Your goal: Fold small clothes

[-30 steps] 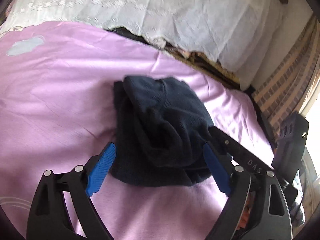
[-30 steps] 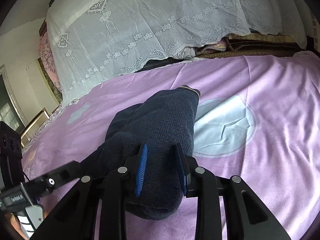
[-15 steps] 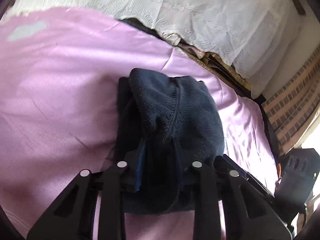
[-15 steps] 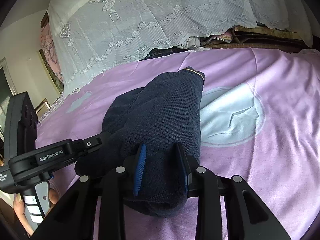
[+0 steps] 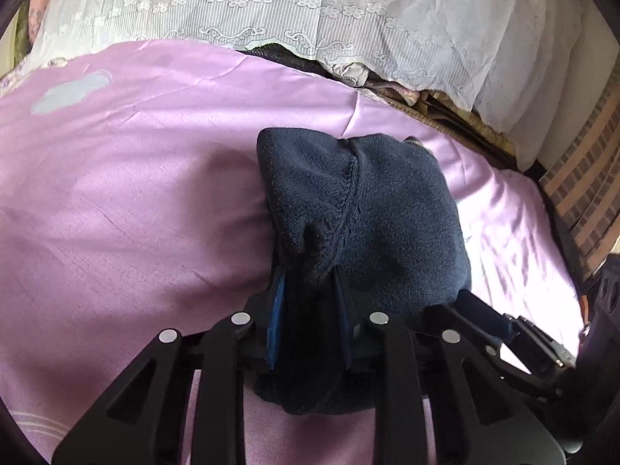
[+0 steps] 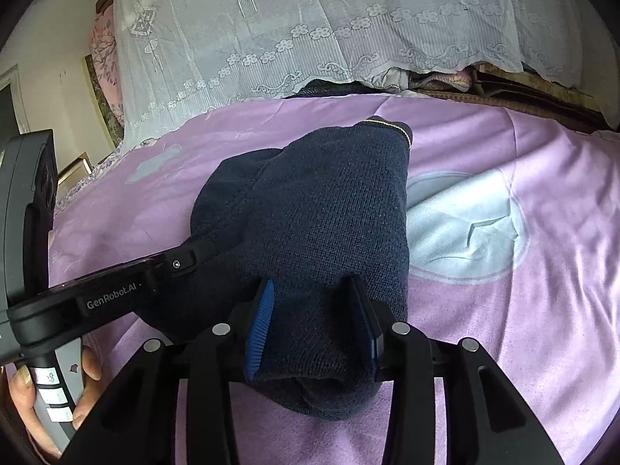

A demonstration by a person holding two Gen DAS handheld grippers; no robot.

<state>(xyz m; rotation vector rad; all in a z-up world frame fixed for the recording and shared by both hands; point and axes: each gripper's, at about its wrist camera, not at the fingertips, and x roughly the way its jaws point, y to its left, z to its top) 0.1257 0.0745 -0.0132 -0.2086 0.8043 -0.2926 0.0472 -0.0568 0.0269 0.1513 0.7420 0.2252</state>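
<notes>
A dark navy knitted garment [image 5: 364,209] lies bunched and folded on the purple bedspread [image 5: 135,193]. My left gripper [image 5: 310,294] is shut on its near edge, cloth pinched between the blue pads. In the right wrist view the same garment [image 6: 333,217] fills the middle, and my right gripper [image 6: 314,310] is shut on its near end. The left gripper's body [image 6: 116,290] reaches in from the left and touches the garment's left side. The right gripper's body [image 5: 515,341] shows at the lower right of the left wrist view.
A white lace cover [image 6: 310,31] drapes over stacked bedding at the back of the bed. A pale blue round print [image 6: 465,228] lies on the bedspread right of the garment. A brick wall [image 5: 585,178] stands at the far right. A hand [image 6: 23,387] holds the left gripper's handle.
My left gripper went from open around the garment's near edge to shut on it. Both grippers have lifted the garment slightly and drawn closer. The right gripper stayed shut.
</notes>
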